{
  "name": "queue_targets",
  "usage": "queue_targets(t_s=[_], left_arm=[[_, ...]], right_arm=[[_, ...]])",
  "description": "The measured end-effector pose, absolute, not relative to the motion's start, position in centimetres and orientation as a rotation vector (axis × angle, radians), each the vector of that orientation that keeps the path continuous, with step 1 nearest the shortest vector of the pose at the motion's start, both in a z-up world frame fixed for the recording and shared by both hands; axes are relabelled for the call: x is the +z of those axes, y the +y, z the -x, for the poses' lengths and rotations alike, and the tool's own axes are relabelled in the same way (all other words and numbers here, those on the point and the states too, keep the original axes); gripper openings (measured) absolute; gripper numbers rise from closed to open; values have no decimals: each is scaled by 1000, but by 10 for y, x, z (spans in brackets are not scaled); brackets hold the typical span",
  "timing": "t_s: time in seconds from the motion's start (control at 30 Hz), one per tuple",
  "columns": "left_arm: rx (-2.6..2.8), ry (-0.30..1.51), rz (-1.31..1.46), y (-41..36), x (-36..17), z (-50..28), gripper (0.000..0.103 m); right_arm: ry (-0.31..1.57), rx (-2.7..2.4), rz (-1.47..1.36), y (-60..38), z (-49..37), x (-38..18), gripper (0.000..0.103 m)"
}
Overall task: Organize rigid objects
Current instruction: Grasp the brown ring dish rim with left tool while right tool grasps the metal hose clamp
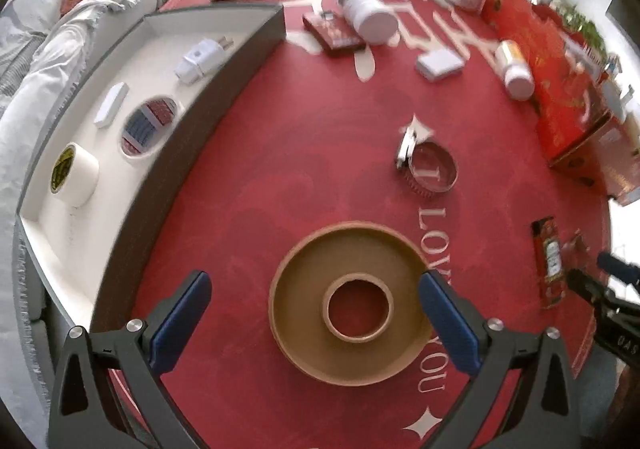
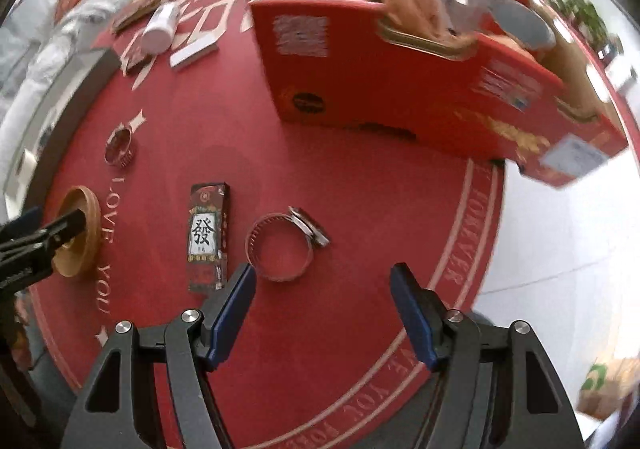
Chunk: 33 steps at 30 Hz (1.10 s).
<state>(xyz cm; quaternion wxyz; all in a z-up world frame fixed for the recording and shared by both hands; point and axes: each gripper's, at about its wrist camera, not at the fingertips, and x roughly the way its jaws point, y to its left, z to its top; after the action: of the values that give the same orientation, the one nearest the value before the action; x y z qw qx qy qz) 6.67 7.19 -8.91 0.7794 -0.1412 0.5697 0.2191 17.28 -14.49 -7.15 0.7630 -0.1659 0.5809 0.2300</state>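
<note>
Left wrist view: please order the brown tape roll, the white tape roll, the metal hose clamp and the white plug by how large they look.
1. Brown tape roll, though it lies nearest the camera.
2. White tape roll.
3. Hose clamp and plug: too alike to rank.

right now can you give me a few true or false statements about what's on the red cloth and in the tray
1. The brown tape roll lies flat between the open fingers of the left hand-held gripper. True.
2. The white tape roll sits in the grey tray. True.
3. The right hand-held gripper grips the hose clamp. False: it is open, and the clamp lies beyond its fingertips.
4. The white plug adapter lies on the red cloth. False: it is in the tray.
</note>
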Motion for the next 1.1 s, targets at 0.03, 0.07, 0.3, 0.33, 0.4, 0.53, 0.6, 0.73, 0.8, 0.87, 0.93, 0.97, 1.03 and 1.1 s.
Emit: queue_targets(t_s=[0.03, 0.07, 0.3, 0.33, 0.4, 0.53, 0.6, 0.73, 0.8, 0.87, 0.93, 0.97, 1.03, 1.1], left_arm=[[464, 1242, 311, 71, -94, -67, 103], [465, 1223, 329, 71, -94, -65, 103], [475, 1186, 369, 71, -94, -57, 103], [476, 1181, 368, 70, -94, -55, 103], [477, 1179, 369, 69, -93, -52, 103], [477, 1179, 370, 69, -93, -46, 103], [472, 1198, 372, 70, -95, -55, 103], [467, 1185, 360, 67, -87, -55, 103], [457, 1185, 326, 63, -85, -54, 103], [454, 1221, 305, 61, -91, -58, 103], [446, 1223, 355, 65, -95, -59, 103], [451, 1219, 364, 66, -95, -58, 103], [447, 1217, 359, 66, -95, -58, 103], [450, 1218, 359, 65, -94, -57, 103]], right_arm=[[1262, 503, 377, -140, -173, -74, 71], [1271, 499, 396, -136, -174, -78, 71], [1296, 571, 441, -119, -176, -88, 103], [1294, 580, 459, -117, -175, -86, 103], [1297, 582, 458, -118, -174, -83, 103], [1302, 569, 448, -117, -175, -78, 103], [1301, 569, 448, -118, -175, -75, 103], [1284, 573, 445, -115, -174, -75, 103], [1276, 574, 440, -119, -175, -78, 103], [1273, 575, 439, -120, -172, -79, 103], [1272, 575, 439, -120, -171, -78, 103], [1272, 575, 439, -121, -171, -78, 103], [1276, 574, 441, -121, -172, -77, 103], [1290, 568, 444, -118, -174, -80, 103]])
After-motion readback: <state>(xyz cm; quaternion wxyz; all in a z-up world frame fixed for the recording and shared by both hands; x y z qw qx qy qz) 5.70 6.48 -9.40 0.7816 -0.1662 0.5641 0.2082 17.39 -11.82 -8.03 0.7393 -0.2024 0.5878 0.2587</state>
